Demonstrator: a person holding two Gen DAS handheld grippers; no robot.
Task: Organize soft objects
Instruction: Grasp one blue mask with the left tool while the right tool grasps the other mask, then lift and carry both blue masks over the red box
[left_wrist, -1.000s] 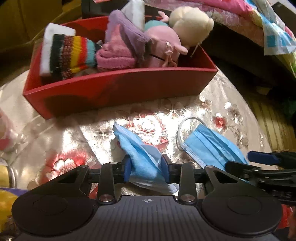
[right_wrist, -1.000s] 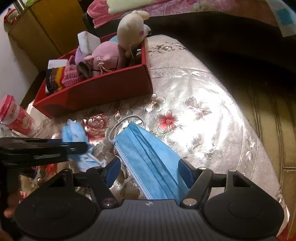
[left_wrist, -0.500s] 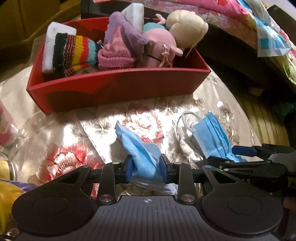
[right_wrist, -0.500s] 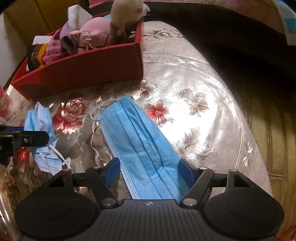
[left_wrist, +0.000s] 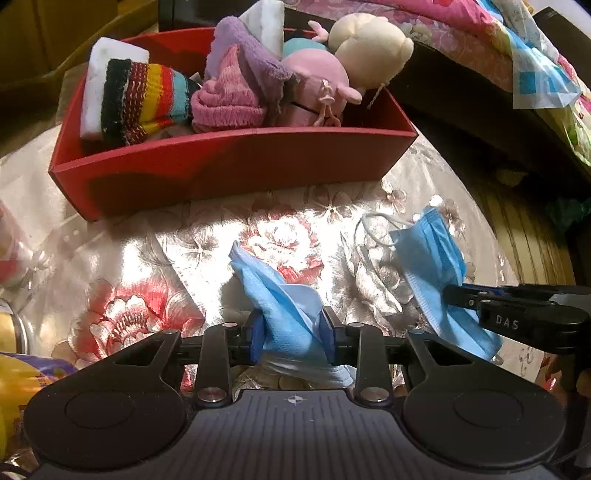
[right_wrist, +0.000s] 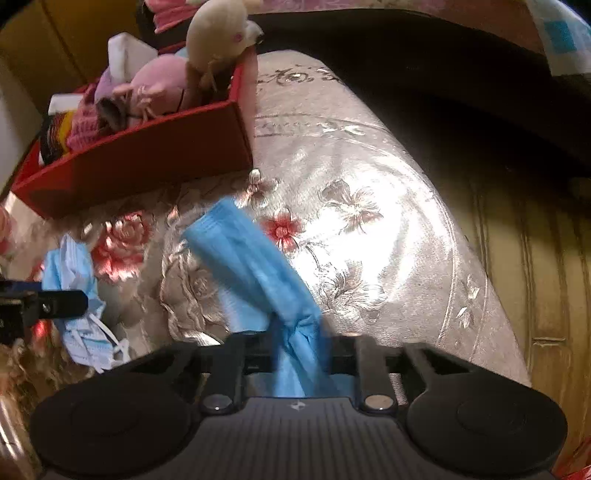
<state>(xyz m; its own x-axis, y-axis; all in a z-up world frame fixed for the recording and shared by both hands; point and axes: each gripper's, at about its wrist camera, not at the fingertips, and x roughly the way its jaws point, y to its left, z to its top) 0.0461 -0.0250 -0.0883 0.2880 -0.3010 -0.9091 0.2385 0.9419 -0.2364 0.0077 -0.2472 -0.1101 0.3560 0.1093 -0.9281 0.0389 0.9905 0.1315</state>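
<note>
Masks: I am pinching one in each gripper, left (left_wrist: 293, 334) and right (right_wrist: 301, 349); red box (left_wrist: 236, 162) lying ahead, left gripper nearer.

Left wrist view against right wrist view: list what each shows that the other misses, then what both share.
Only the left wrist view shows the striped sock in full and the yellow object at the left edge. Only the right wrist view shows the table's far right rim. Both show the red box of soft things, the cream plush toy, the left gripper shut on one blue mask, and the right gripper shut on the other mask.
</note>
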